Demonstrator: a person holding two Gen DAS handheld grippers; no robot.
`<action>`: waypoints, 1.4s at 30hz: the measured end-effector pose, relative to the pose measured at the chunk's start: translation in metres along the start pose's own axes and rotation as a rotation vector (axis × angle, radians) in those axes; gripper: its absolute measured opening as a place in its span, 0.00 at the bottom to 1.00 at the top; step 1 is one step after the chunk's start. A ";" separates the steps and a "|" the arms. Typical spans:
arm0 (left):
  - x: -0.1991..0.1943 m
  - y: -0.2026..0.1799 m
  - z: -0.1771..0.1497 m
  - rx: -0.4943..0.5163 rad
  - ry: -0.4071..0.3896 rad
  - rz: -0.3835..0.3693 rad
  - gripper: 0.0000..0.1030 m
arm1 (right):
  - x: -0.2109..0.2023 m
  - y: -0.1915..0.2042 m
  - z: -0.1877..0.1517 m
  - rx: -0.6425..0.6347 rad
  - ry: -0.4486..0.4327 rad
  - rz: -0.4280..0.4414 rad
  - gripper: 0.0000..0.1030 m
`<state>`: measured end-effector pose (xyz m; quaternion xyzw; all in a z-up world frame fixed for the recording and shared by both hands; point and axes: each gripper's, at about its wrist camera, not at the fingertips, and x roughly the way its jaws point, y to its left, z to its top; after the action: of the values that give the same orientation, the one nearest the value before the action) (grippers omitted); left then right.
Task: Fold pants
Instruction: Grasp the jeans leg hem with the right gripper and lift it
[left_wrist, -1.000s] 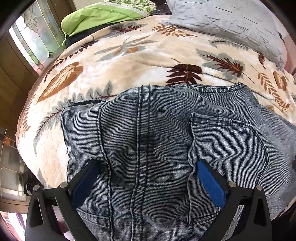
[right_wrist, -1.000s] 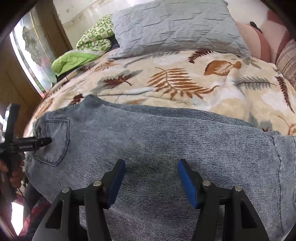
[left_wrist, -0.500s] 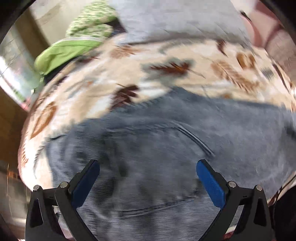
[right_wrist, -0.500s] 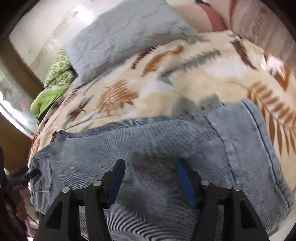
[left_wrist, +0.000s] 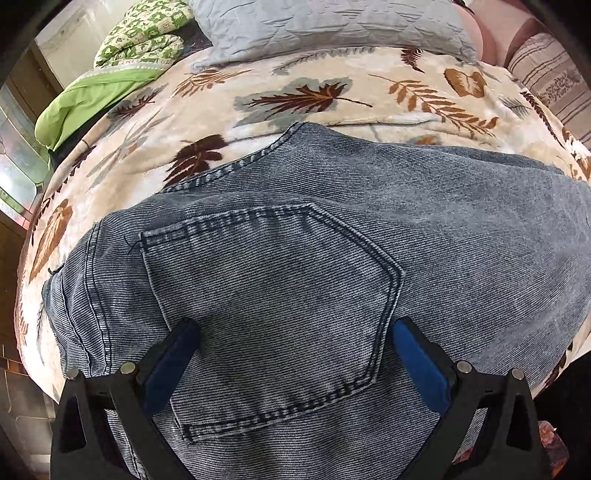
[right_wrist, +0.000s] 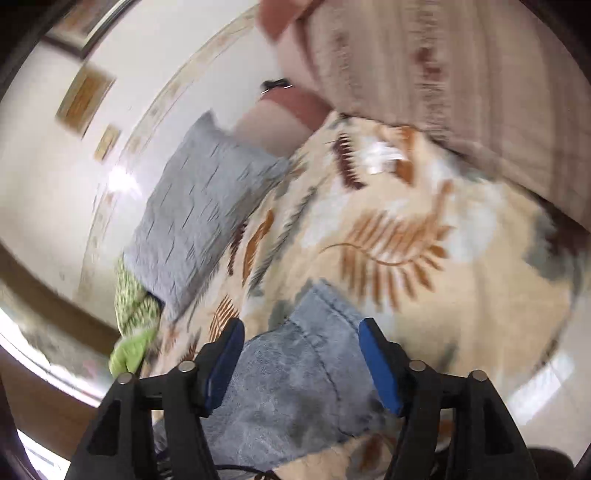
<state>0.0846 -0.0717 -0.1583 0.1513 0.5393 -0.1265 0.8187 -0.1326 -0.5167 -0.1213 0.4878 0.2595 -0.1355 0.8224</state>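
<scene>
Nearest, the left gripper (left_wrist: 293, 345) is hovering with jaws spread wide over the back pocket (left_wrist: 273, 299) of the pants (left_wrist: 424, 221), gripping nothing. Meanwhile the right gripper (right_wrist: 301, 350) is hanging released above a blurred hem end of the jeans, which are lying on the leaf-print blanket (left_wrist: 325, 96). Farther off, a grey pillow (left_wrist: 332, 22) is resting.

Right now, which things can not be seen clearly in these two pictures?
- Right wrist view: motion blur smears the blanket and wall pictures.
- Right wrist view: the right gripper and the frame edge cover most of the jeans.
- Left wrist view: the jeans run behind the left gripper, so the pocket's lower part is hidden.
</scene>
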 end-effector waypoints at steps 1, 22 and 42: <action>0.002 0.000 0.002 0.001 0.001 -0.001 1.00 | -0.005 -0.006 -0.002 0.026 0.016 -0.005 0.68; -0.007 0.007 -0.006 0.011 -0.004 -0.023 1.00 | 0.049 -0.060 -0.061 0.313 0.140 -0.037 0.63; -0.062 0.088 -0.006 -0.195 -0.114 -0.127 1.00 | 0.042 0.141 -0.079 -0.266 0.071 0.023 0.21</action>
<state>0.0878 0.0143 -0.0935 0.0292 0.5100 -0.1335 0.8493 -0.0538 -0.3775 -0.0726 0.3819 0.2986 -0.0729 0.8716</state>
